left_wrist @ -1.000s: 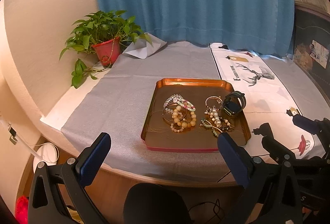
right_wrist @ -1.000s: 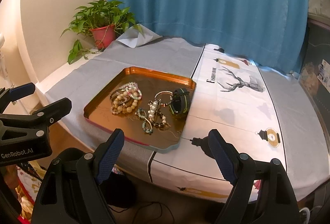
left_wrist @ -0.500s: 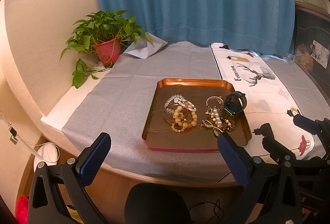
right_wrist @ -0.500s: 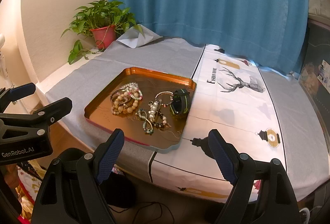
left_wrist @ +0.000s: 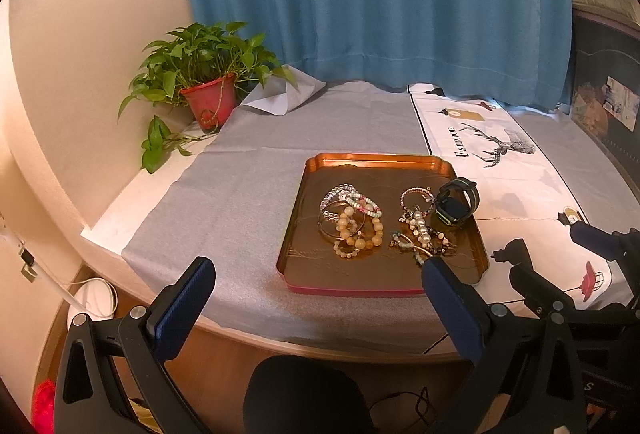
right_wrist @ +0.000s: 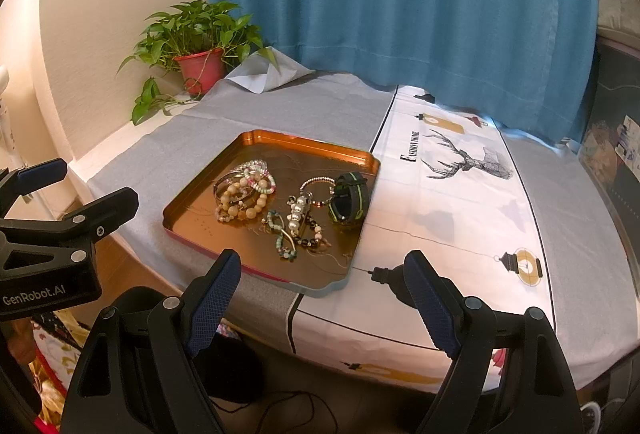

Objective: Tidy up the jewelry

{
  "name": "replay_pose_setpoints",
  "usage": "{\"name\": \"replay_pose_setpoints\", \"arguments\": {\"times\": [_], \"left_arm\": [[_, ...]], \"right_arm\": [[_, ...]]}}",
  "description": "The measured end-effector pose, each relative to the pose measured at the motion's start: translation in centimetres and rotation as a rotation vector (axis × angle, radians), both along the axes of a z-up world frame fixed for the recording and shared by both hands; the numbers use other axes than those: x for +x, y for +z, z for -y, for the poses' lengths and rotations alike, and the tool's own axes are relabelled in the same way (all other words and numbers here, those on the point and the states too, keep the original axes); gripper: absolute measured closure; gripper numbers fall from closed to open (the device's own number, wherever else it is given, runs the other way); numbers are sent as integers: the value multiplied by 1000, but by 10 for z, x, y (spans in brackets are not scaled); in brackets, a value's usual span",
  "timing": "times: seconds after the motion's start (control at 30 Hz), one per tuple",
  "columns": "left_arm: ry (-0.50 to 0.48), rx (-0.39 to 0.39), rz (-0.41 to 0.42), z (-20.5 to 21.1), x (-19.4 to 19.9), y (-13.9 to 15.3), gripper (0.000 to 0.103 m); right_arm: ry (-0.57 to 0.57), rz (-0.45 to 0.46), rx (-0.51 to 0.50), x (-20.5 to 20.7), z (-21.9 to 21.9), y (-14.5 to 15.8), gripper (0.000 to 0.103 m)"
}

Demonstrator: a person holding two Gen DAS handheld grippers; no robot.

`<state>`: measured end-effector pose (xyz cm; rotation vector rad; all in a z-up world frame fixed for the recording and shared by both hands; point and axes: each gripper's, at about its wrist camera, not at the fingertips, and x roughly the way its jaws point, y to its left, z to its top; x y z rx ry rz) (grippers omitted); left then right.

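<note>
Barely any change over the last second: both views sit almost as before. Left tongs (left_wrist: pixel 316 298) and right tongs (right_wrist: pixel 322 294) gape empty, short of the table edge. Jewelry (right_wrist: pixel 276 204) lies heaped in the copper tray (right_wrist: pixel 192 224) just ahead (watch (right_wrist: pixel 349 201) rightmost). Open cloth lies either side; the tray rim is the only obstacle.

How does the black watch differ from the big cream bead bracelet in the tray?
The watch is one solid black band with a green stripe; the bead bracelet is a string of round cream beads. The watch stands on edge at the tray's right side; the bracelet lies flat, tangled with others, at its left. Both rest inside the tray, untouched.
</note>
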<state>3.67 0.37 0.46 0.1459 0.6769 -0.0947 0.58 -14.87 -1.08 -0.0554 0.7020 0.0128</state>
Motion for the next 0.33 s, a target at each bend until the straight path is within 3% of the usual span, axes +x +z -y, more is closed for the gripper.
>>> {"name": "replay_pose_setpoints", "arguments": {"times": [0.33], "left_arm": [[11, 0, -1, -1, 0, 0, 0]], "right_arm": [[1, 0, -1, 0, 0, 0, 19]]}}
